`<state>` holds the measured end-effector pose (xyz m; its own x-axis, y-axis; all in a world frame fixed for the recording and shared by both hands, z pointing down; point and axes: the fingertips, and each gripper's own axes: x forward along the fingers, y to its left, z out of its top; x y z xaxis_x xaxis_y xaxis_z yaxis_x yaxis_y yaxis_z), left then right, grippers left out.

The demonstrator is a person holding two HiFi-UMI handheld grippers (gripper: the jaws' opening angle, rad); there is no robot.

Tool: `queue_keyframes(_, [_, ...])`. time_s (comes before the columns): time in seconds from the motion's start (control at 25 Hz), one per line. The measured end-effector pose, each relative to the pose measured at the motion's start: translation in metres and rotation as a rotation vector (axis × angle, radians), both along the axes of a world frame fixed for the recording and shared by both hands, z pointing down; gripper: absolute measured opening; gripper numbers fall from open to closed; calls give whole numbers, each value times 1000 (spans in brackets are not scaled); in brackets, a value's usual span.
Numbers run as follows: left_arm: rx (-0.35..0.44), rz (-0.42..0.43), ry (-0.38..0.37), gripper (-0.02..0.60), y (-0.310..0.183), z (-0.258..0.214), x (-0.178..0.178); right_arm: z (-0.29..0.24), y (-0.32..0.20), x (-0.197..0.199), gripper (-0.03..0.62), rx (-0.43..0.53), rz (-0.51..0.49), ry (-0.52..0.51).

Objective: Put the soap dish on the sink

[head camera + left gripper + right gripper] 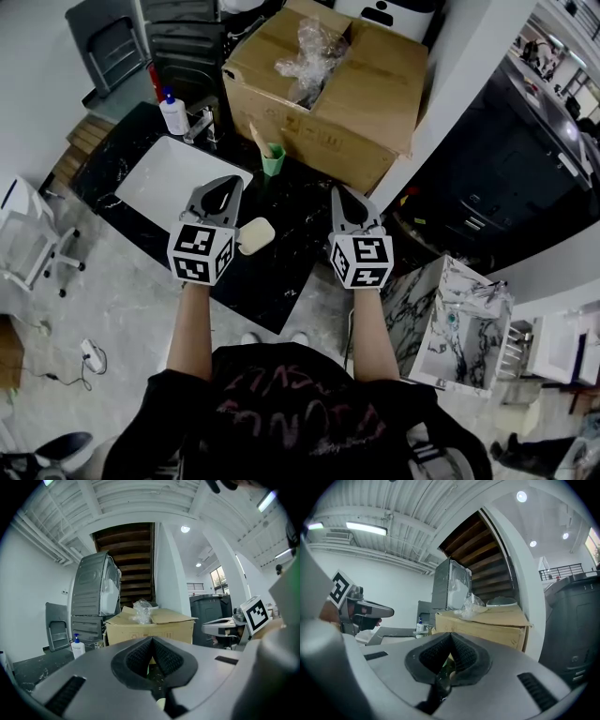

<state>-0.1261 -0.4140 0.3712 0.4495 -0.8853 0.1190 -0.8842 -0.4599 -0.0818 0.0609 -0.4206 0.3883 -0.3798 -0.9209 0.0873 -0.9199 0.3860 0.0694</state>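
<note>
Jaws closed and empty on left gripper (pixel 229 180) and right gripper (pixel 338 192), above black marble counter (pixel 298 217) near cardboard box (pixel 370 89).

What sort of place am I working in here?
Likely a workshop or storeroom with a mock bathroom setup: a white rectangular sink set in a black marble counter, and a large open cardboard box.

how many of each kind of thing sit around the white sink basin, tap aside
soap dish: 1
pump bottle: 1
green cup: 1
cardboard box: 1
total: 4
</note>
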Motion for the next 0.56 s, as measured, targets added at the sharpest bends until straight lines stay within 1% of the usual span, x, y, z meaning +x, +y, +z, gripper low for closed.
queue_keyframes(0.28, [-3,-10,7,15,1,0,-4,-2,1,0,12,3,-2,6])
queue_keyframes(0.56, [10,3,2,14,2,-3,2,-2,3,0,12,11,-2,32])
